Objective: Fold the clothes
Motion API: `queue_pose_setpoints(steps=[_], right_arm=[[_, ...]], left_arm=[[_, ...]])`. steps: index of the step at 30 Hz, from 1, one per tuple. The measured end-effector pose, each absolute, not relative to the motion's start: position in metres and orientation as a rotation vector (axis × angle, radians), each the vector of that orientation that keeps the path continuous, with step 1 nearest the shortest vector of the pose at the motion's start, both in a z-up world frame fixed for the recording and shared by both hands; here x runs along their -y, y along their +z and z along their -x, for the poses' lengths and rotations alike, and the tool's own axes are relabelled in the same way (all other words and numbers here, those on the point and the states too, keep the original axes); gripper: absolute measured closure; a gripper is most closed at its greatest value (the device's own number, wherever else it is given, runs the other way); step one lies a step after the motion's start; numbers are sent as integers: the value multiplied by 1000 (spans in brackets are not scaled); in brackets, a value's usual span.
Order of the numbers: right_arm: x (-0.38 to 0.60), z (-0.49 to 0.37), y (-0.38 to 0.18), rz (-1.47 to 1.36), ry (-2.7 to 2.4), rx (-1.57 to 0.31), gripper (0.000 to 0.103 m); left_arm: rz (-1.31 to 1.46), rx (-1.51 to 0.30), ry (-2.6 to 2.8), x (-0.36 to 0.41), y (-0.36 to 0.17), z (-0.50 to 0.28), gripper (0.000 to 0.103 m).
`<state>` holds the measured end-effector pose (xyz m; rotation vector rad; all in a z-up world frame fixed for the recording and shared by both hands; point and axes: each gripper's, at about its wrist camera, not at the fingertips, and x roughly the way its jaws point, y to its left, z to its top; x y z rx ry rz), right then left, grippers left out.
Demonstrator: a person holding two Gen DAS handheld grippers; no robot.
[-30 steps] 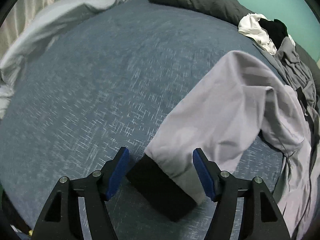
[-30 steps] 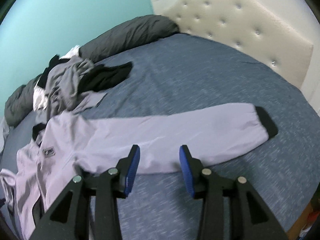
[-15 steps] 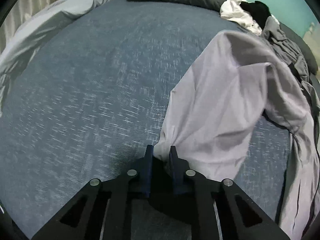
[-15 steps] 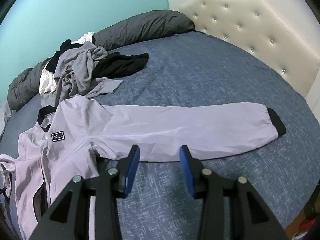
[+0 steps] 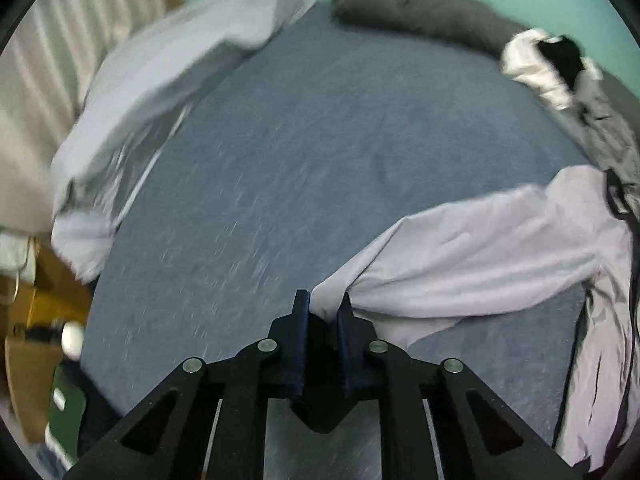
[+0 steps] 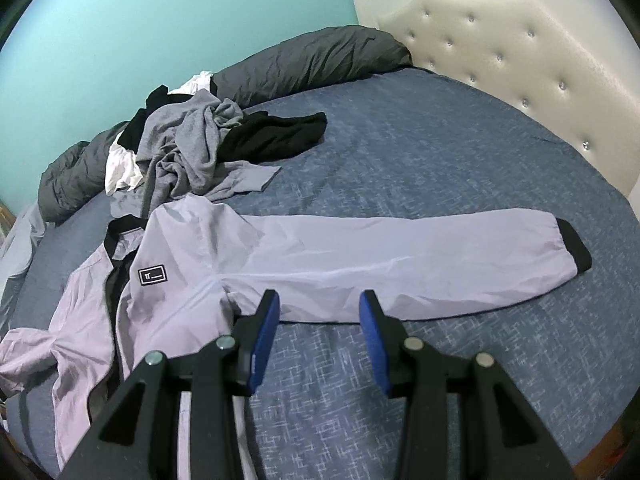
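Observation:
A pale lilac jacket (image 6: 192,288) with black trim lies open on the blue bed. Its one sleeve (image 6: 400,260) stretches flat to the right and ends in a black cuff (image 6: 574,248). My right gripper (image 6: 320,298) hovers open just in front of that sleeve, with nothing between its fingers. In the left wrist view my left gripper (image 5: 324,300) pinches the end of the other sleeve (image 5: 480,248) and holds it up off the sheet. Its jaws are easing open slightly, with the fabric still between the pads. The cuff is hidden inside the jaws.
A heap of grey, black and white clothes (image 6: 192,148) lies behind the jacket. A dark grey duvet (image 6: 312,64) runs along the teal wall, and a cream tufted headboard (image 6: 520,60) stands at the right. A light grey blanket (image 5: 160,80) hangs over the bed's left edge, above boxes (image 5: 36,320).
My left gripper went from open around the sleeve's black cuff to shut on it. It then lifted and drew the sleeve out straight. The right gripper drifted a little over the jacket.

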<state>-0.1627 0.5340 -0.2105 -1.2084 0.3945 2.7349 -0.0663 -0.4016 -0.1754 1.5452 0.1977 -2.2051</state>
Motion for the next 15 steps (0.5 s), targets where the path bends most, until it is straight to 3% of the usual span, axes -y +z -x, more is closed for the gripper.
queue_pose_setpoints(steps=[1, 2, 3, 7, 15], right_arm=[[-534, 162, -210, 1211, 2735, -399, 61], [-533, 161, -209, 1211, 2737, -405, 61], [-533, 160, -208, 1211, 2740, -409, 61], [-529, 158, -204, 1223, 2758, -375, 61], [-520, 165, -210, 1264, 2758, -365, 53]], left_arm=[[-1562, -194, -2165, 405, -181, 65, 80], [-1550, -193, -2138, 407, -184, 63, 65], [-1525, -200, -2109, 408, -186, 60, 58], [-1456, -230, -2145, 400, -180, 65, 45], [-1489, -214, -2461, 305, -173, 136, 38]])
